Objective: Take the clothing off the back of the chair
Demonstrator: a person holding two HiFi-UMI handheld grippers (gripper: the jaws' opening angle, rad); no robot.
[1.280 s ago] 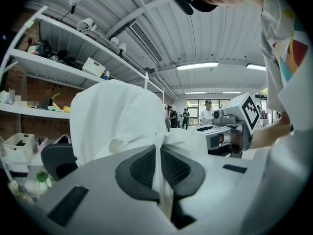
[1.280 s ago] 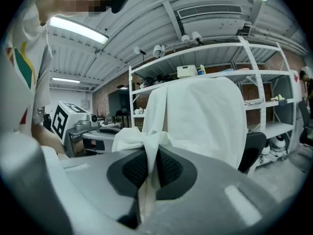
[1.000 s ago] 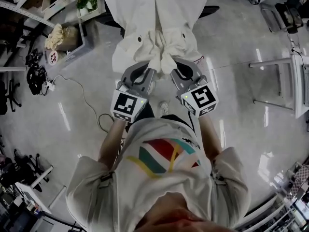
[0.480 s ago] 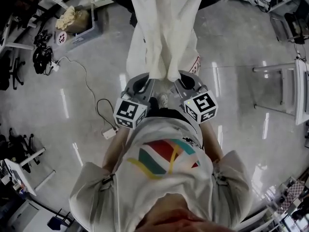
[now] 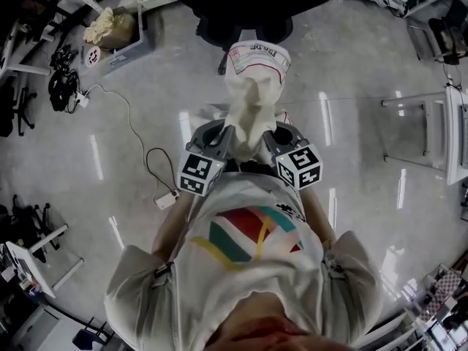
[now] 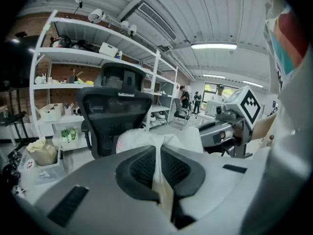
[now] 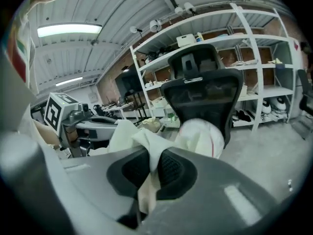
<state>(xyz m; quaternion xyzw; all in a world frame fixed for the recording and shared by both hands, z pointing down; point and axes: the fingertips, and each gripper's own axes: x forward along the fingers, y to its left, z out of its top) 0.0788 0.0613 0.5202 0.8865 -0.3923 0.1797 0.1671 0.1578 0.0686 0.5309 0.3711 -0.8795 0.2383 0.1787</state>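
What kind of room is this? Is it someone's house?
Probably a workshop or lab, not a house: tall white storage shelves line the wall, an office chair stands on a shiny bare floor, and strip lights hang overhead.

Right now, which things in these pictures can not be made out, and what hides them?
- Head view: white clothing covers the tips of the left tool and right tool.
- Head view: the top edge cuts off the chair.
- Head view: print on the clothing's label is too small to read.
- Both gripper views: each tool's own body hides the chair below its backrest.
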